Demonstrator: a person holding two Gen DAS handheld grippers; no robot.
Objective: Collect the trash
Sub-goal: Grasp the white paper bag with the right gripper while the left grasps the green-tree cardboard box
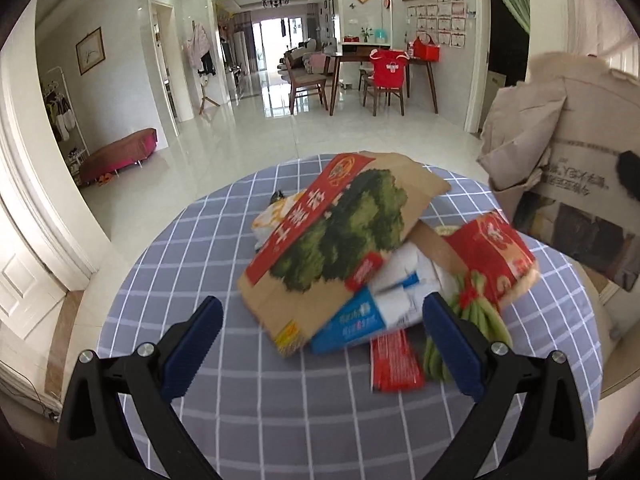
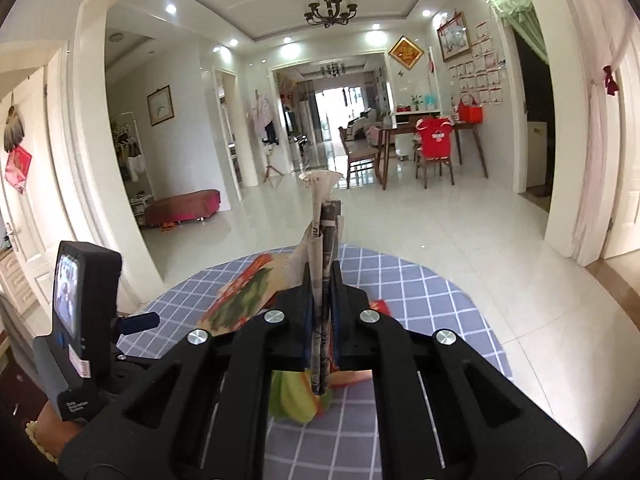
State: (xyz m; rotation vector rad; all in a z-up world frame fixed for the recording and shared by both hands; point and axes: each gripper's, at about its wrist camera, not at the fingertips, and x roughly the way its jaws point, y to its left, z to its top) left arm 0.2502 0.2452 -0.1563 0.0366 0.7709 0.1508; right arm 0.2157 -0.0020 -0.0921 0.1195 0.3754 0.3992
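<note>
Overhead, the left claw (image 1: 320, 344) tilts down at the round checked tabletop (image 1: 240, 408), its blue pads (image 1: 194, 348) spread wide and released, nothing between them. Just beyond it lies the trash heap: a flattened carton with a green tree print (image 1: 332, 240) on top, a blue-and-white wrapper (image 1: 360, 316) under it, a red packet (image 1: 394, 364) nearest the camera, and a red box with green beans printed on it (image 1: 492, 264) to the right. At the right edge of this view folded newspaper and beige paper (image 1: 560, 152) hang above the tabletop's far right. Only the right wrist view shows why: the right claw (image 2: 322, 300), pointing nearly level, is clenched on that folded newspaper (image 2: 322, 264), which stands upright between its jaws. That view alone also shows a wrist with a bead bracelet (image 2: 40, 436) at the lower left.
</note>
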